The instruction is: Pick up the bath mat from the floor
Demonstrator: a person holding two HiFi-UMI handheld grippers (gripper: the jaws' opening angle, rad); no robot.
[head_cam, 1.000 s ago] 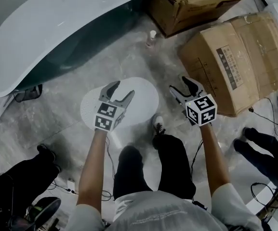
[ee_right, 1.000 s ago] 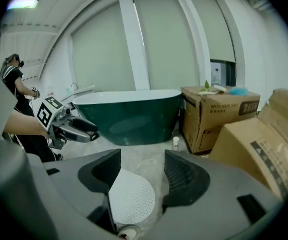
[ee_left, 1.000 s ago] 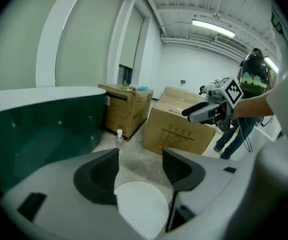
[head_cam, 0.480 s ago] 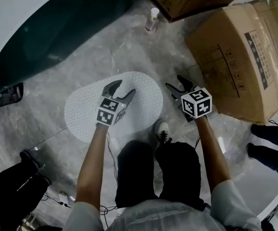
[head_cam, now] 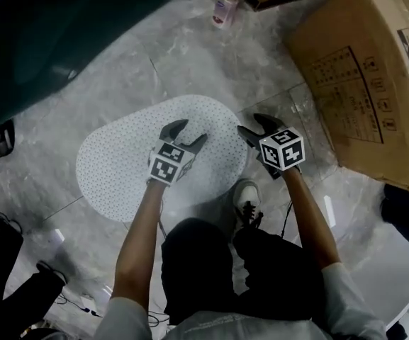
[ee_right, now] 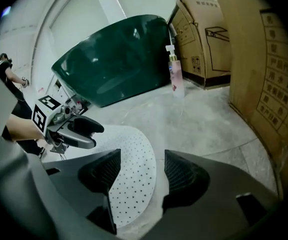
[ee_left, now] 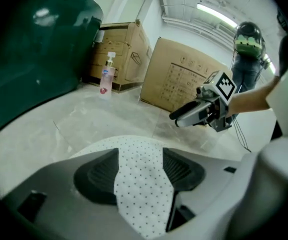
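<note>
Left tool (head_cam: 190, 132) spread over bath mat (head_cam: 119, 163), right tool (head_cam: 252, 124) spread at edge, head view alone shows shoe (head_cam: 247, 194)

Matt dotted bath mat (head_cam: 126, 158), glossy marble floor (head_cam: 211, 69)

Open floor (head_cam: 211, 69) lies all along the far edge of the bath mat (head_cam: 119, 165). A big cardboard box (head_cam: 367, 62) stands close on the right, a dark green tub (head_cam: 41, 37) on the left, and the person's shoe (head_cam: 247, 195) sits just beside the mat's near edge.
</note>
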